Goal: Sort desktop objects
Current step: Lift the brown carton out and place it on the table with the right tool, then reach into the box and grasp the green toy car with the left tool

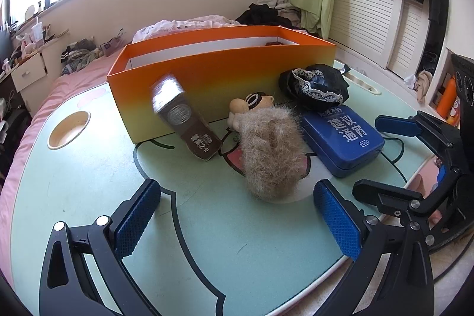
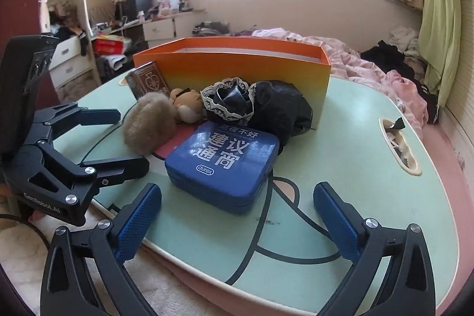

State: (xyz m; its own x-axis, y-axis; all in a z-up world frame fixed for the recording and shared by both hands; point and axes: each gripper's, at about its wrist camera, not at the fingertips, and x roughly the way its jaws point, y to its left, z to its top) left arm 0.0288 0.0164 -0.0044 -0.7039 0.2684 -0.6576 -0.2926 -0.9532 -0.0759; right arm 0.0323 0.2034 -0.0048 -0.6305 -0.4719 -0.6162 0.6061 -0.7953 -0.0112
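An orange box (image 1: 207,76) (image 2: 246,67) stands open on the mint lap table (image 1: 89,173) (image 2: 355,156). A brown card box (image 1: 183,120) (image 2: 146,80) leans on its front. Beside it lie a furry plush doll (image 1: 271,150) (image 2: 154,120), a black lace-trimmed cloth (image 1: 315,88) (image 2: 257,105) and a blue tin (image 1: 343,135) (image 2: 225,162). My left gripper (image 1: 237,221) is open and empty, just short of the plush. My right gripper (image 2: 237,224) is open and empty, just short of the blue tin. Each gripper shows in the other's view, the right gripper (image 1: 382,156) and the left gripper (image 2: 130,138).
The table sits on a pink bed (image 2: 385,73). It has a round cup hole (image 1: 69,128) at the left and a slot (image 2: 400,142) at the right. A small dark item (image 1: 274,43) lies inside the orange box. Drawers and clutter (image 2: 89,55) stand beyond.
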